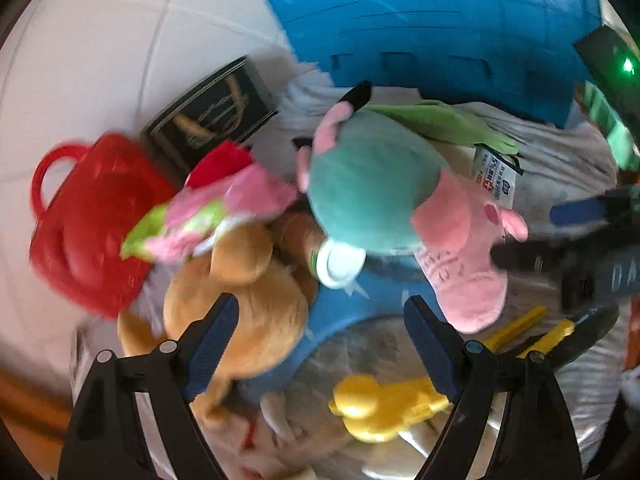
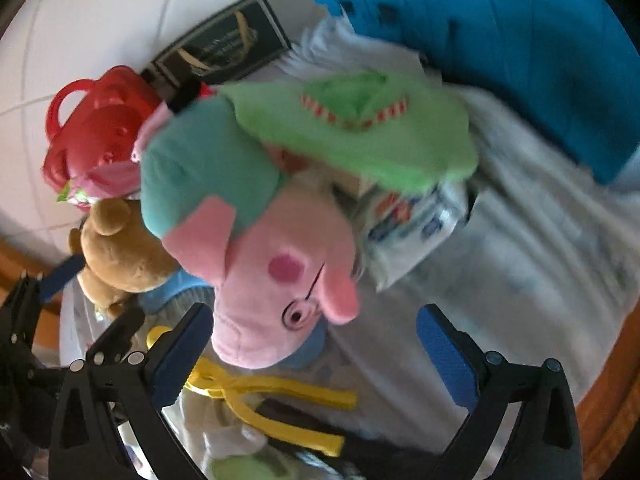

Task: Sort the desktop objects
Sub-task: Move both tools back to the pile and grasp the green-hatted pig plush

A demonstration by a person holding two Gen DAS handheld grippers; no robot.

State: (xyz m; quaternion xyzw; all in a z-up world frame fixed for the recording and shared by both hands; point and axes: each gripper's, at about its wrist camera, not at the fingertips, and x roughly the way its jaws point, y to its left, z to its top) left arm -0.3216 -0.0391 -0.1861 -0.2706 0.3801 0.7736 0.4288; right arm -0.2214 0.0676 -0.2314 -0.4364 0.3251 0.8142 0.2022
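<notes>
A pink pig plush (image 1: 460, 236) in a teal dress lies on the pile of toys; it also shows in the right wrist view (image 2: 256, 264) with a green plush (image 2: 360, 132) on top of it. A brown teddy bear (image 1: 248, 292) lies beside it, also in the right wrist view (image 2: 120, 256). My left gripper (image 1: 320, 344) is open above the bear and a blue fabric, holding nothing. My right gripper (image 2: 316, 352) is open just in front of the pig's head, holding nothing.
A blue slatted bin (image 1: 440, 28) stands at the back. A red plastic basket (image 1: 92, 224), a black book (image 1: 212, 116), a pink and green wrapper (image 1: 208, 216), a yellow duck-shaped clamp (image 1: 384, 408) and yellow tongs (image 2: 272, 400) lie around. White tiled floor is at left.
</notes>
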